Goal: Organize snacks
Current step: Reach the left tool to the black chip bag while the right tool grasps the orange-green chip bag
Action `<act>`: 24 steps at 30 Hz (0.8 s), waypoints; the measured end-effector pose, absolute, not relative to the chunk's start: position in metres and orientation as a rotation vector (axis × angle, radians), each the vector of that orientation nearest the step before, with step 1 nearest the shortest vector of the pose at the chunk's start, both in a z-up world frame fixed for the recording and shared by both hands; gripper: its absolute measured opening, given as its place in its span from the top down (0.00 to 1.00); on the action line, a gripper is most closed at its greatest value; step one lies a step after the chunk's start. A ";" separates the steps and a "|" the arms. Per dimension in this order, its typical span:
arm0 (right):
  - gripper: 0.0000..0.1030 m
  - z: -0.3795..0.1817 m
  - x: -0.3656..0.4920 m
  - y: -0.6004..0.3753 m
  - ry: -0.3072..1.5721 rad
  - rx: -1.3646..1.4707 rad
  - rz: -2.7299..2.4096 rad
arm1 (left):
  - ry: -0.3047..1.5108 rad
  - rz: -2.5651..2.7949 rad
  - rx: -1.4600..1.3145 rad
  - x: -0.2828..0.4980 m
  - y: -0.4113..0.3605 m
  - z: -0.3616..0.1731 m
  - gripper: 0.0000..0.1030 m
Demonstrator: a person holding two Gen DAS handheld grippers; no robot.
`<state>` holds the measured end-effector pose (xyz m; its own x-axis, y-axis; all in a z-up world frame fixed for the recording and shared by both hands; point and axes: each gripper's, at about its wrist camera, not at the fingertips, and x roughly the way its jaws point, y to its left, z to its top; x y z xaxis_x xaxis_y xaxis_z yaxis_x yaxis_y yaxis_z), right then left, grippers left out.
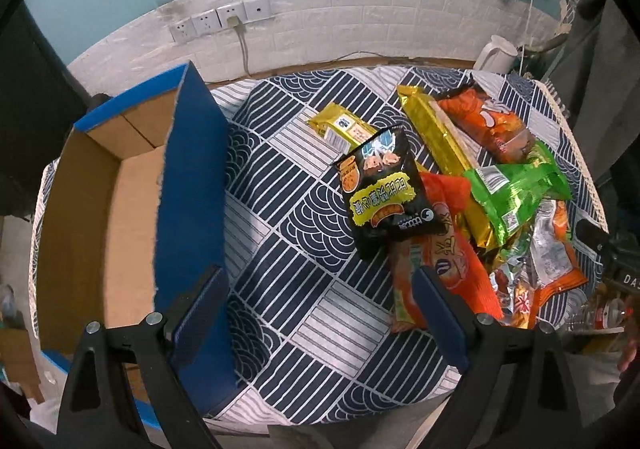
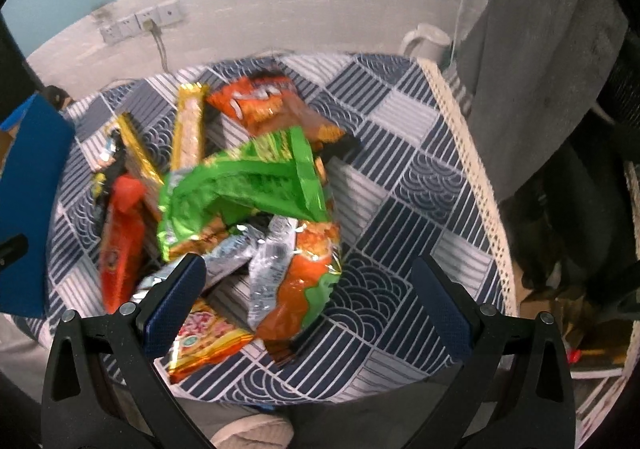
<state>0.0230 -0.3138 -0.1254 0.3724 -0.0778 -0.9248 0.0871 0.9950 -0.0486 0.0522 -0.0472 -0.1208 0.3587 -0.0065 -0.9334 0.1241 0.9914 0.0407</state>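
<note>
With both the left gripper (image 1: 320, 305) and right gripper (image 2: 312, 301) spread and empty, any grab into the heaped snack packets (image 2: 240, 185) risks snagging neighbours off the table (image 2: 400, 177).

A table under a navy-and-white patterned cloth (image 1: 304, 233) carries an open cardboard box (image 1: 100, 217) at its left edge, snack packets (image 1: 460, 185) heaped toward its right edge and a white kettle (image 1: 496, 55) at its far right corner.

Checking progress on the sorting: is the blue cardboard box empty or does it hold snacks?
Empty as far as visible: the blue cardboard box shows only bare brown floor and walls; its nearest corner is hidden.
</note>
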 end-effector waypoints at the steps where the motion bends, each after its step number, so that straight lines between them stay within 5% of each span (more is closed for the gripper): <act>1: 0.03 -0.130 0.024 -0.315 1.195 0.011 -0.108 | 1.206 -0.080 0.116 0.053 -0.048 -0.124 0.08; 17: 0.03 -0.190 0.042 -0.308 1.324 -0.053 -0.092 | 1.289 -0.071 0.114 0.069 -0.049 -0.162 0.08; 22: 0.30 -0.202 0.045 -0.306 1.355 -0.040 -0.064 | 1.269 -0.092 0.118 0.070 -0.051 -0.167 0.08; 24: 0.32 -0.203 0.044 -0.307 1.351 -0.039 -0.062 | 1.273 -0.093 0.107 0.072 -0.051 -0.167 0.08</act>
<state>0.0440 -0.3066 -0.2034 0.2166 -0.0676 -0.9739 0.0219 0.9977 -0.0644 0.0718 -0.0512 -0.1675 0.2909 -0.0104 -0.9567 0.1290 0.9912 0.0284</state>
